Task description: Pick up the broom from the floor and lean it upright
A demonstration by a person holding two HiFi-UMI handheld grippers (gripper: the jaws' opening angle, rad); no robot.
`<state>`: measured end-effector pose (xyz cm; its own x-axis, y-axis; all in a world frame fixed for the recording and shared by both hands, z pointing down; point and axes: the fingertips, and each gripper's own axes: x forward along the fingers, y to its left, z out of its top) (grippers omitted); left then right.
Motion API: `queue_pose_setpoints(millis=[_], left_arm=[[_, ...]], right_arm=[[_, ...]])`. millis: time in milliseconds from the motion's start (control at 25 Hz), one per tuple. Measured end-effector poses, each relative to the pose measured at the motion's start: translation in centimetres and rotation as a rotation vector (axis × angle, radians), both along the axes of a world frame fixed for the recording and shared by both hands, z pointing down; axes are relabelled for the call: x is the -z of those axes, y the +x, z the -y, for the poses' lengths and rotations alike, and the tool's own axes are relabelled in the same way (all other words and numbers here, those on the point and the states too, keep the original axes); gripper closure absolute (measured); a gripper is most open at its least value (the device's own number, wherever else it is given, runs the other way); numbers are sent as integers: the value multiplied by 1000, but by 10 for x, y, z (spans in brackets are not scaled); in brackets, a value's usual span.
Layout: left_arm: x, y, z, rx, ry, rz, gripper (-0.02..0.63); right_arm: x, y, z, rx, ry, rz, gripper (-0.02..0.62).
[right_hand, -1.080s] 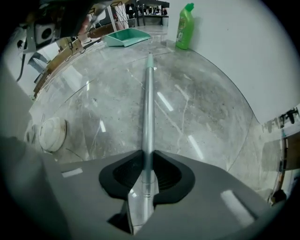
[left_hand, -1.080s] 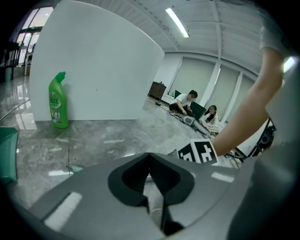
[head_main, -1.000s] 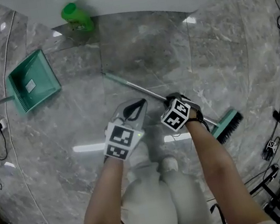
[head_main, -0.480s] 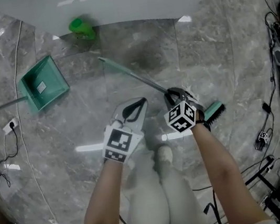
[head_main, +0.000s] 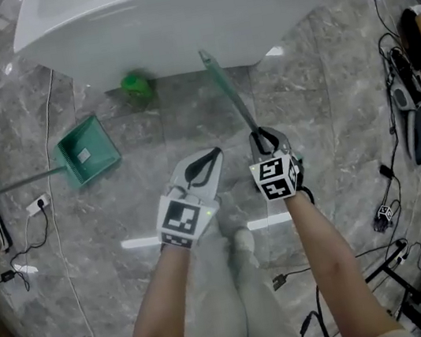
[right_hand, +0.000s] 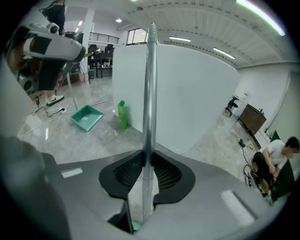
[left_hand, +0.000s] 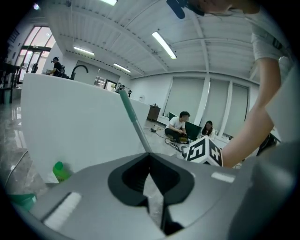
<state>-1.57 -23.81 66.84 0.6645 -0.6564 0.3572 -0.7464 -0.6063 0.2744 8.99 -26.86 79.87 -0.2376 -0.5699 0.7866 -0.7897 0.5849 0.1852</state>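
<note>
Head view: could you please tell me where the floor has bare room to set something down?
Bare floor lies between the dustpan and the broom, and again between the broom and the gear at right. It is crowded around that gear and by the power strip at left.

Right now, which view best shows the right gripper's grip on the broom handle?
Right gripper view: the broom handle runs straight between the right gripper's pads, clamped. Head view shows the handle from above, grip small. Left gripper view catches only its upper part.
</note>
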Motion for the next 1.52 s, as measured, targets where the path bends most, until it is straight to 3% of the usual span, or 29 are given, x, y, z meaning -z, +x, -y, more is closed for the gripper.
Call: queue_pose_setpoints(millis=[240,800,960,1280,1520], left_arm=[[28,2,42,19,58,-2,606],[80,-25,122,84,176,5,607],[79,-34,131,104,175,3,607],[70,-34,126,79,157,14,607],[68,-40,126,112,147,14,607]], right_arm=[[23,-7,52,-208,24,11,514],[48,-21,154,-512,-4,-13,512],[49,-25,170,-565,-6,-29,512],[50,-27,187,-533,51,-30,508],[62,-37,188,-404,96,-23,404]])
